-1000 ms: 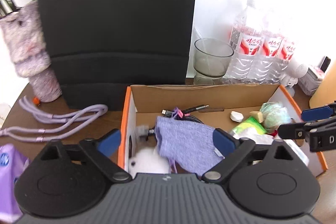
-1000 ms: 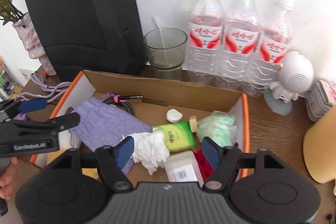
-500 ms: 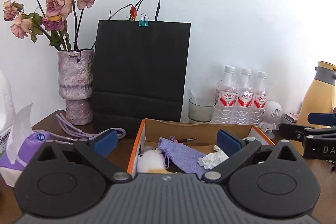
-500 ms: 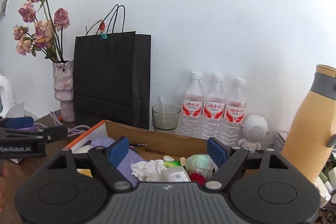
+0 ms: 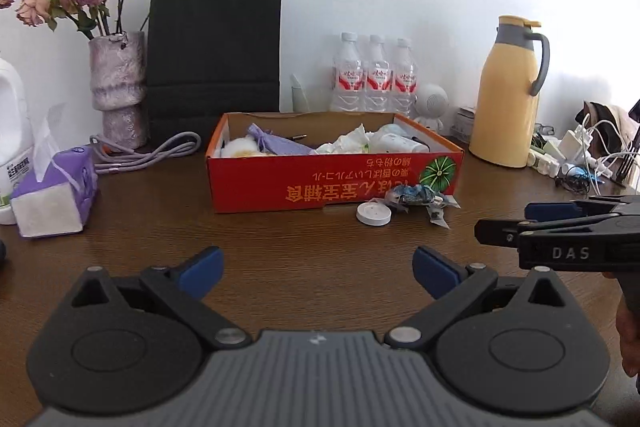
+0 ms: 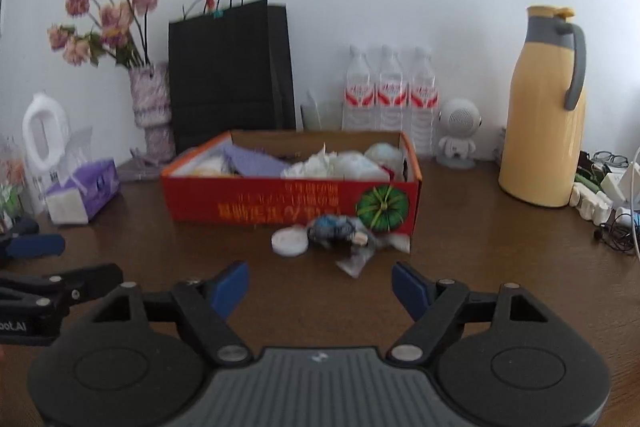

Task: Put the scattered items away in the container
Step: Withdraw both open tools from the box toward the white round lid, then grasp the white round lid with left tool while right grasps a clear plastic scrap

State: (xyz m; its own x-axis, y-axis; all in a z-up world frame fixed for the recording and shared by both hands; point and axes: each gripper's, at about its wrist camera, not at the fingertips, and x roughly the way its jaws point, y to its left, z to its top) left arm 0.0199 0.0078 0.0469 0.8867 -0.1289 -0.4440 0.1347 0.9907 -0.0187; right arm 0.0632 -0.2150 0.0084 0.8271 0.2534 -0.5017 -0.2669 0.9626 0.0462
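A red cardboard box [image 5: 332, 183] [image 6: 256, 199] stands mid-table and holds a purple pouch, crumpled tissue and small packets. Against its front wall lie a white round lid [image 5: 373, 214] [image 6: 290, 242] and a crumpled blue-and-clear wrapper [image 5: 416, 195] [image 6: 340, 231]. My left gripper [image 5: 318, 269] is open and empty, well short of the box. My right gripper [image 6: 320, 285] is also empty, its jaws closing with only bare table between them. In each view the other gripper shows at the side: the right gripper [image 5: 504, 219] and the left gripper [image 6: 80, 261].
Behind the box stand a black paper bag [image 5: 214, 47], a vase of dried roses [image 5: 118, 87], three water bottles [image 5: 374, 75] and a white speaker figure [image 5: 430, 105]. A yellow jug [image 5: 508, 91] and tangled chargers [image 5: 580, 155] are right. A purple tissue pack [image 5: 54, 187] and a cord [image 5: 160, 155] are left.
Both grippers have pulled back from above the box towards the near side of the table and sunk lower. The box front, the lid and the wrapper have come into view.
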